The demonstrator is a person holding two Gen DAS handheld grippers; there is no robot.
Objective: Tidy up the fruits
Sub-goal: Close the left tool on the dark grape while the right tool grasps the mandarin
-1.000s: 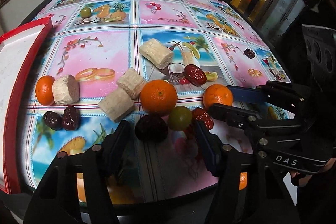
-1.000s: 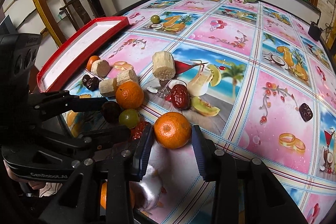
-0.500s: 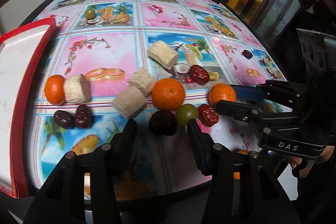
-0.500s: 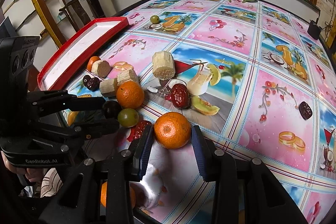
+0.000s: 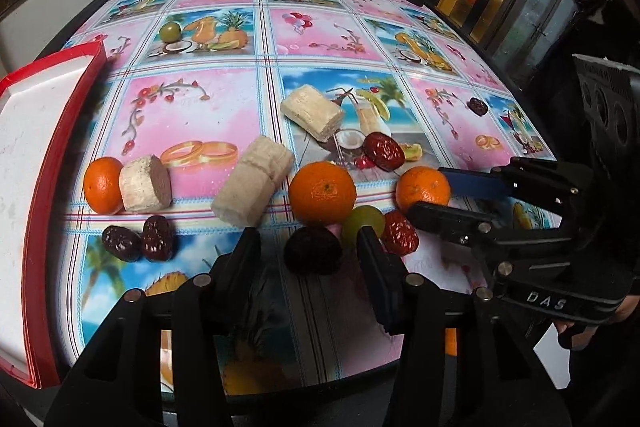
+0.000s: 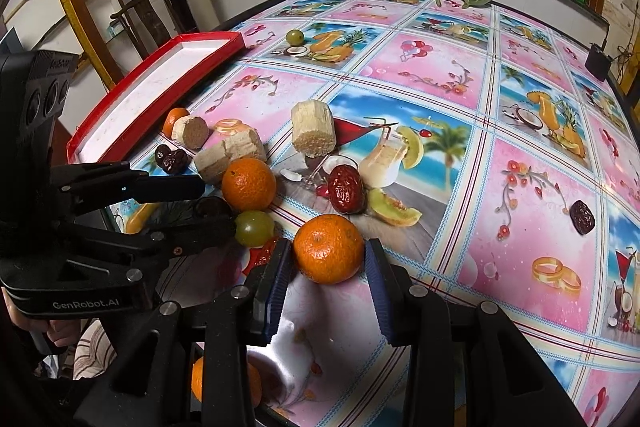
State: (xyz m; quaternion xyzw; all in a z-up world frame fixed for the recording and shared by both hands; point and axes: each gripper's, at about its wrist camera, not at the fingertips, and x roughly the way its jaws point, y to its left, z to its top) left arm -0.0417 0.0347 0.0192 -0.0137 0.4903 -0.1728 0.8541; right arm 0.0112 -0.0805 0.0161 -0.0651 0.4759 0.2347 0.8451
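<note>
My left gripper (image 5: 310, 247) is open around a dark plum-like fruit (image 5: 313, 254) at the table's near edge; its pads stand apart from it. It also shows in the right wrist view (image 6: 206, 201). My right gripper (image 6: 326, 255) brackets an orange (image 6: 328, 254), pads at its sides with a slight gap. The same orange (image 5: 423, 189) sits between the right gripper's fingers (image 5: 446, 213) in the left wrist view. A green grape (image 5: 363, 221), a red date (image 5: 401, 231) and a second orange (image 5: 322, 193) lie between the two.
A red-rimmed white tray (image 5: 38, 187) lies at the left. Sugarcane chunks (image 5: 252, 185), a third orange (image 5: 103, 185), two dark dates (image 5: 138, 239), another red date (image 5: 384, 151) and a far green fruit (image 5: 170, 31) lie on the patterned tablecloth (image 5: 192, 115).
My left gripper has narrowed and moved forward so its fingers now flank the dark fruit. The right gripper holds still around the orange.
</note>
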